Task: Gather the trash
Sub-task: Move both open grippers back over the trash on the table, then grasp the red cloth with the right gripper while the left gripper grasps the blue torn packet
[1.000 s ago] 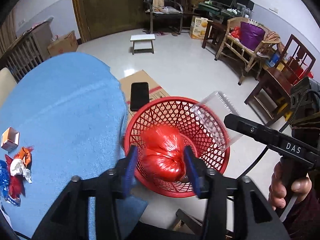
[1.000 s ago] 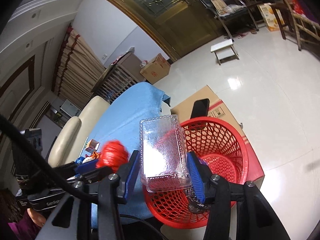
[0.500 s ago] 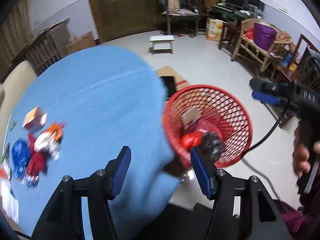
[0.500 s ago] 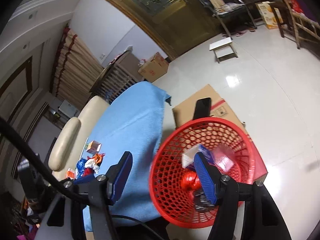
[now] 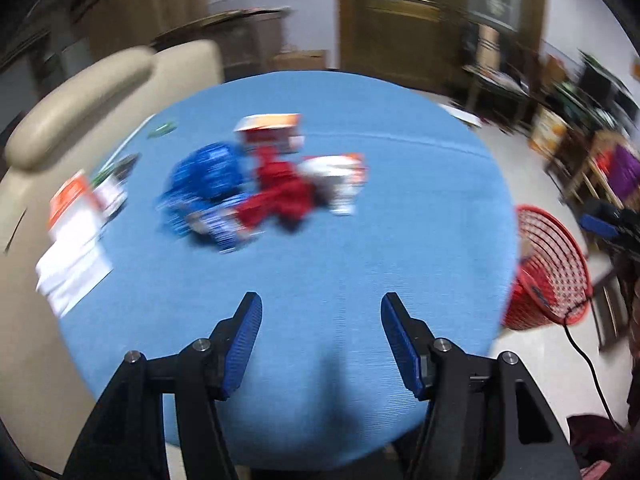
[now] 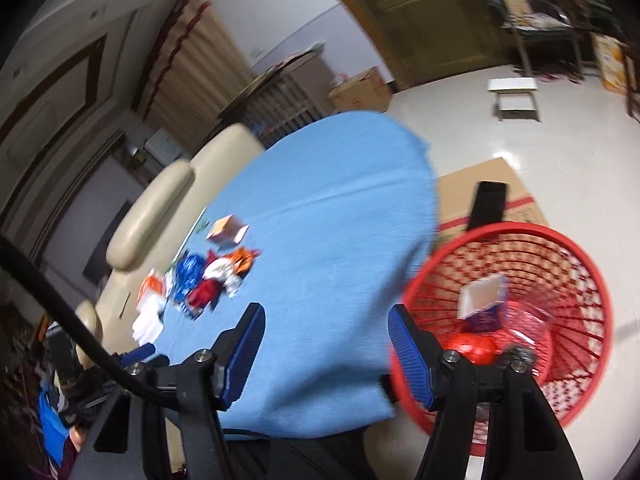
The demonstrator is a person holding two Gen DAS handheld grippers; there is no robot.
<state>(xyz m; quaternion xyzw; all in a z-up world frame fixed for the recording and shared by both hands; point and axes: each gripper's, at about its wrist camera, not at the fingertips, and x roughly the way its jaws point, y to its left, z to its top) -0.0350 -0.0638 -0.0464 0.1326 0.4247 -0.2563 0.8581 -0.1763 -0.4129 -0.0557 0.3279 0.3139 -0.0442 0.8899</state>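
Both grippers are empty, with their blue pads spread wide apart. Left gripper (image 5: 321,312) hangs above the near part of the blue tablecloth (image 5: 400,240) and looks toward the pile of trash. Right gripper (image 6: 326,322) is over the edge of the cloth, with the red mesh basket (image 6: 576,272) just behind its right finger.

On the cloth lies a blurred heap of wrappers: a blue wrapper (image 5: 204,184), a red wrapper (image 5: 280,196) touching it, and a white and orange wrapper (image 5: 336,174) on the other side. The heap is longer than wide, and its long axis runs across the left wrist view, from left to right. A small orange and white box (image 5: 270,132) stands just behind the heap. White papers (image 5: 72,248) lie near the cloth edge beside the beige sofa (image 5: 80,92).

The basket stands on the floor beside the table, tilted in the views. Inside it are a red ball of plastic (image 6: 474,348), a small white box (image 6: 482,296) with its opening upward, and a clear plastic container (image 6: 536,320). A black phone (image 6: 488,204) lies on a cardboard box (image 6: 516,188) behind the basket.
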